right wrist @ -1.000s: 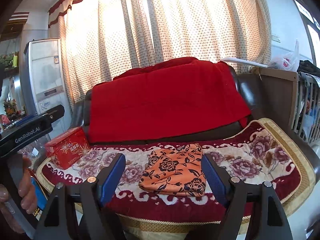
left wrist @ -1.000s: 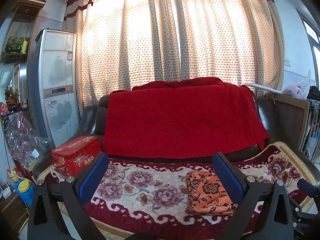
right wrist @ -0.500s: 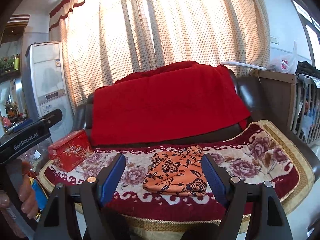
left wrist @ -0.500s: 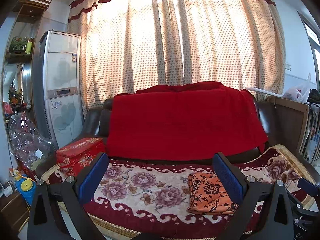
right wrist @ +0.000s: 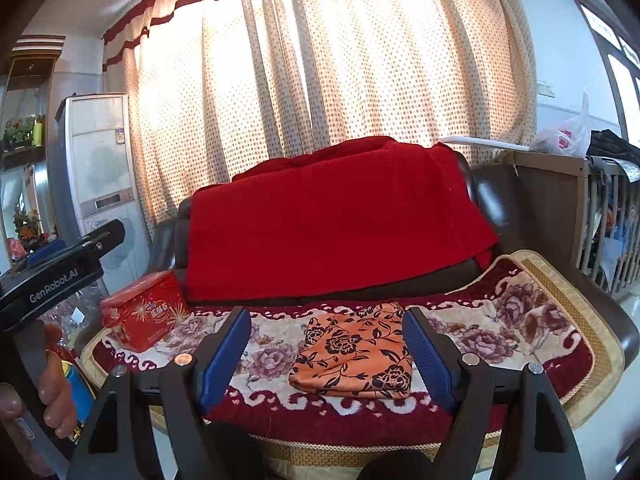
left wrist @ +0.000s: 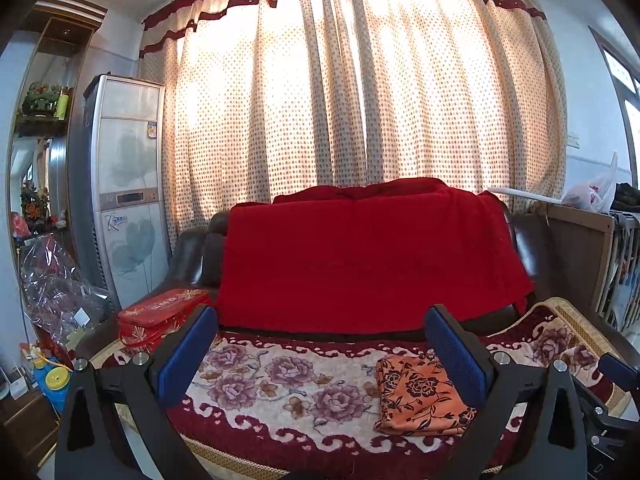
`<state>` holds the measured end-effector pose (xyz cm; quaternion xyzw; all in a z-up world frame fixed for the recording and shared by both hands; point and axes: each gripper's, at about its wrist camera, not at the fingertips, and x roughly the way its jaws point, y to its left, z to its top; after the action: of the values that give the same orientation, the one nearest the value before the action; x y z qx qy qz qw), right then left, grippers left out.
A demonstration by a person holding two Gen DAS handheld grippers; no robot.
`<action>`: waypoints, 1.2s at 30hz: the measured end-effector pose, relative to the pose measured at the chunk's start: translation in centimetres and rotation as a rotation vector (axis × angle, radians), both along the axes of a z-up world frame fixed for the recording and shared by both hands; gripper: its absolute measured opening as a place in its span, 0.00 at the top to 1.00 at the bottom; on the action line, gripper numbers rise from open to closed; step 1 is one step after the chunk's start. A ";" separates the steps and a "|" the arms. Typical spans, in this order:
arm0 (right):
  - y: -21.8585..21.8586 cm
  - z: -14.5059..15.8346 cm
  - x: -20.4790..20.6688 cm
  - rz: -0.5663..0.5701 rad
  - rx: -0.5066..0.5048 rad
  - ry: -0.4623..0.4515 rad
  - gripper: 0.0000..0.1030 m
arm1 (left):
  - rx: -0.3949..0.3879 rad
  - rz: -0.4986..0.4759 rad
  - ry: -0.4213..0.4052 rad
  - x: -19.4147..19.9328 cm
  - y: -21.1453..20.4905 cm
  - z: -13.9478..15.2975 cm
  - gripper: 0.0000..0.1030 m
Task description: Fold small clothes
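Left wrist view: the left gripper (left wrist: 321, 350) hung in the air in front of a sofa (left wrist: 192, 256), its blue-padded fingers (left wrist: 186, 354) spread wide w/ nothing between them. The folded orange cloth (left wrist: 420, 398) w/ black flowers lay flat on the flowered seat cover (left wrist: 280, 376), toward the right side of the seat, partly behind the right-hand finger and not touched by it. A red blanket (left wrist: 372, 260) hung over the sofa back. A red tin (left wrist: 162, 316) sat at the left end of the seat. Behind stood dotted curtains (left wrist: 352, 88), w/ a tall white air conditioner (left wrist: 128, 184) in the left corner. Right wrist view: the right gripper (right wrist: 327, 356) also hung short of the sofa, fingers (right wrist: 226, 354) wide apart and empty. The orange cloth (right wrist: 356, 354) lay between the two fingers as seen by the camera, but farther off on the seat cover (right wrist: 520, 328), no contact. The red tin (right wrist: 144, 316) sat well apart from it to the left. At the far left edge a hand (right wrist: 48, 384) gripped the handle of the left gripper (right wrist: 60, 276); its fingers couldn't be judged from that side.
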<state>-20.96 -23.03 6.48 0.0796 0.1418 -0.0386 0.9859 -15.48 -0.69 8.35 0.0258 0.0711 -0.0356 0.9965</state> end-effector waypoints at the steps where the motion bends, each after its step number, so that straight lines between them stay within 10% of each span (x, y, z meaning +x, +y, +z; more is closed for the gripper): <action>1: 0.0 0.1 -0.1 0.000 -0.001 -0.002 0.22 | -0.001 -0.002 -0.002 -0.1 0.1 0.1 0.00; 36: 0.0 0.7 -0.5 -0.012 -0.016 -0.013 0.21 | 0.013 -0.023 -0.018 0.0 -0.3 0.5 0.00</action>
<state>-21.44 -23.02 7.17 0.0725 0.1347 -0.0454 0.9872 -15.53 -0.96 8.86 0.0333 0.0621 -0.0464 0.9964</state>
